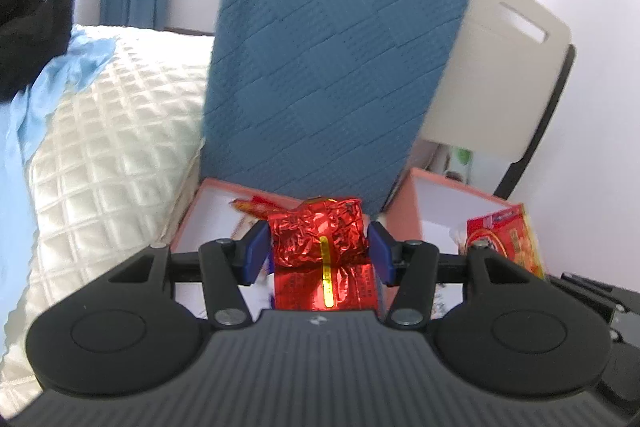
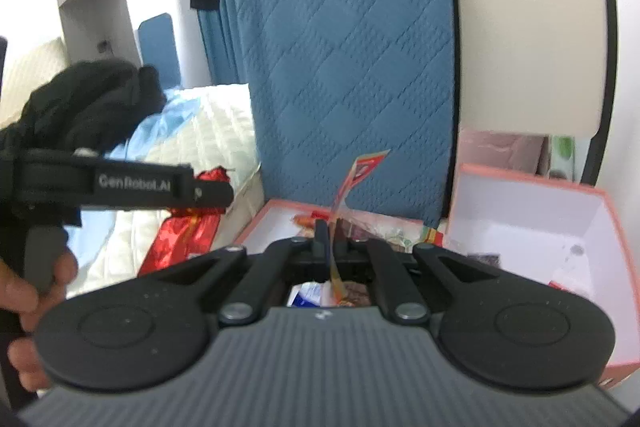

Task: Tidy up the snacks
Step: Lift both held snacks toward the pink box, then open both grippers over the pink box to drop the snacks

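- A crinkled red foil packet (image 1: 320, 247) with a yellow strip down its middle is pinched between the blue pads (image 1: 256, 251) of the left gripper (image 1: 319, 251); the jaws are part-spread to the packet's width.
- In the right wrist view the same red foil packet (image 2: 180, 231) is seen hanging under the left gripper (image 2: 208, 193), over the edge of the quilted cream bed (image 2: 216, 131).
- A thin, flat snack sachet (image 2: 352, 187), red and orange at its top and partly clear below, is clamped edge-on in the right gripper (image 2: 330, 233); the jaws are pressed almost together on it.
- The sachet is held above the near pink box (image 2: 256, 223).
- Two pink boxes with white insides are counted: one (image 1: 192, 219) in front of the blue quilted chair back (image 1: 328, 59), the other (image 1: 460, 195) just beside it to the right.
- In the left wrist view the red and yellow sachet (image 1: 508, 239) is seen over the right box.
- Several further wrappers lie in the near box; the number cannot be told through the blur.
- A few small items lie in the right box (image 2: 560, 219).
- Two held snacks are counted, one per gripper.
- A hand (image 2: 36, 287) is seen on the left gripper's handle.
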The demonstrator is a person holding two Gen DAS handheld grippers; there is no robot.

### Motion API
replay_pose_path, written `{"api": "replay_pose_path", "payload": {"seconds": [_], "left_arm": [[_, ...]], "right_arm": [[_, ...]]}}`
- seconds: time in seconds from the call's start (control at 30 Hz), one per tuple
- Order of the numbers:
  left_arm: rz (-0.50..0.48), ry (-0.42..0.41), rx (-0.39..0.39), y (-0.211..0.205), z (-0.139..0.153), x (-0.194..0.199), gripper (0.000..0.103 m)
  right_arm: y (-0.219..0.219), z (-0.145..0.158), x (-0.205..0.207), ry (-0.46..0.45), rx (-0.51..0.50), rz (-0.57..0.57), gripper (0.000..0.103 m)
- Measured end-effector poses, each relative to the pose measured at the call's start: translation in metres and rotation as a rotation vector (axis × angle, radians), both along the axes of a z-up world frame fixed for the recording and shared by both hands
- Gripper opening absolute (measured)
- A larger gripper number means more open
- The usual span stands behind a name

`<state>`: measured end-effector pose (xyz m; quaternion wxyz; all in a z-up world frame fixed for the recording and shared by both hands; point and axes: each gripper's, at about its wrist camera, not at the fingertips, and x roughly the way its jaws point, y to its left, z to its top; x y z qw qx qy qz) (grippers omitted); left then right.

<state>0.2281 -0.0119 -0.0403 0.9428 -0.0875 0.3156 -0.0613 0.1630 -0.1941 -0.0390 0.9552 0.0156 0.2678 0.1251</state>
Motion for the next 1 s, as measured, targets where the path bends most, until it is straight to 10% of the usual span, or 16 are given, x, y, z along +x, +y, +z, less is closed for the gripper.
{"api": "replay_pose_path", "payload": {"seconds": [0.53, 1.0], "left_arm": [[-0.071, -0.083, 0.003, -0.107, 0.060, 0.012, 0.059], [-0.180, -0.037, 0.000, -0.221, 0.029, 0.067, 0.059]], "right_arm": [[-0.085, 0.052, 0.009, -0.084, 0.024, -0.064, 0.003], [-0.177, 0.020, 0.037, -0.028, 0.008, -0.173, 0.003]]}}
